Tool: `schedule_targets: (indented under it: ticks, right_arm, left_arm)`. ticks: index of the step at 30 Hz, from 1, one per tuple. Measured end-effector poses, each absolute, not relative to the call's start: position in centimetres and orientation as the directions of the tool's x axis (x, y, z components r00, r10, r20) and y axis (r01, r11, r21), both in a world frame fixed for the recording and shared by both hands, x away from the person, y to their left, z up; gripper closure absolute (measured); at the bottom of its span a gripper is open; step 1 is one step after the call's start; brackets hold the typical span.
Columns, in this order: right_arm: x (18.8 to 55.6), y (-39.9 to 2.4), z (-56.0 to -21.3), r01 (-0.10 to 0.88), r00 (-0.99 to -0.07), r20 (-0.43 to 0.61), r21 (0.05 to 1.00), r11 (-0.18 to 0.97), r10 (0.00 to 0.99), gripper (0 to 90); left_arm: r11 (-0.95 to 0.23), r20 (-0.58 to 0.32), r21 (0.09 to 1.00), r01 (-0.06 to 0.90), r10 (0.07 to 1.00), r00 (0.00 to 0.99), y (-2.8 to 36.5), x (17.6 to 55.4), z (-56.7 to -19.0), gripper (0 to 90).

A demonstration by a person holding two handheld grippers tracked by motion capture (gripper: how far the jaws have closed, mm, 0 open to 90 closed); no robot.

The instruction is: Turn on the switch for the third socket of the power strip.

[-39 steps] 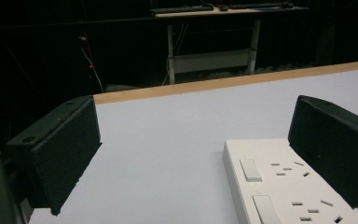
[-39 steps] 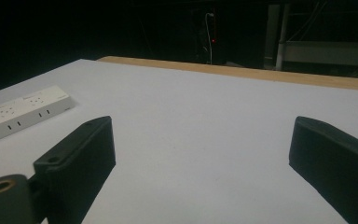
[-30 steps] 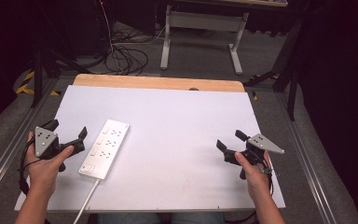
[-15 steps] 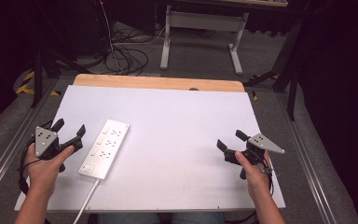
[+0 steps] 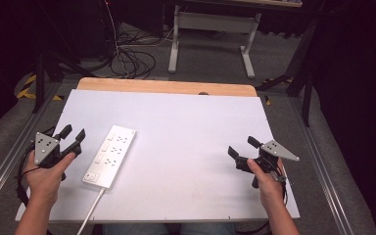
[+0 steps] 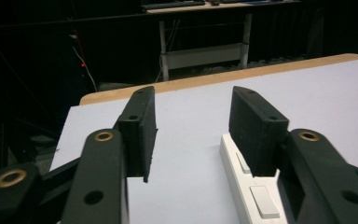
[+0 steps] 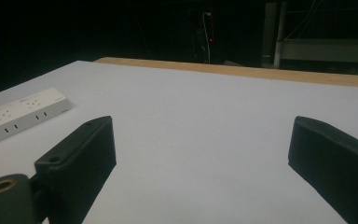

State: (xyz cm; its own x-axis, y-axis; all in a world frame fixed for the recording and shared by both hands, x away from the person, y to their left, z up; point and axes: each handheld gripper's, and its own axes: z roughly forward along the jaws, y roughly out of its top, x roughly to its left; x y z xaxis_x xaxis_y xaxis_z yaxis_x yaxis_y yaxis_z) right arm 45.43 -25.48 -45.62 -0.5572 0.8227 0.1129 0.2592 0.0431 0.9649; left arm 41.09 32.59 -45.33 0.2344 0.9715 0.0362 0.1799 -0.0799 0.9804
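left hand-held gripper (image 5: pixel 73 137) half-open, empty

High view: fixed overhead at the person's side, facing forward and down across the whole tabletop (image 5: pixel 186 122). Left and right gripper views: each rides low and close on its hand-held gripper, facing along the surface toward the far wooden edge (power strip (image 5: pixel 110 155) common to all three).

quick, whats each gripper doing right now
left gripper: open, jaws have just been closing, nothing between them; the power strip lies beside it
right gripper: open wide, holding nothing
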Motion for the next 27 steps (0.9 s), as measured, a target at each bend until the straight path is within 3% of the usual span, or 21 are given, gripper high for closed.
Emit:
schedule_targets:
  ticks: [7, 15, 27]
  right_arm:
    - [45.42, -25.44, -45.63, 0.261, -0.558, 0.115, 0.964, 0.043, 0.822, 8.0]
    - [45.43, -25.48, -45.64, 0.263, -0.560, 0.118, 0.964, 0.040, 0.820, 8.3]
    - [45.42, -25.51, -45.63, 0.264, -0.561, 0.124, 0.964, 0.035, 0.818, 8.3]
  left_arm:
    - [-0.066, 0.015, 0.980, 0.187, 0.965, 0.263, 32.61, 40.95, -45.02, 67.8]
    - [-0.028, -0.018, 0.984, 0.178, 0.969, 0.248, 32.70, 40.92, -44.84, 76.2]
    - [-0.043, 0.001, 0.986, 0.163, 0.968, 0.251, 32.55, 40.81, -44.47, 89.8]
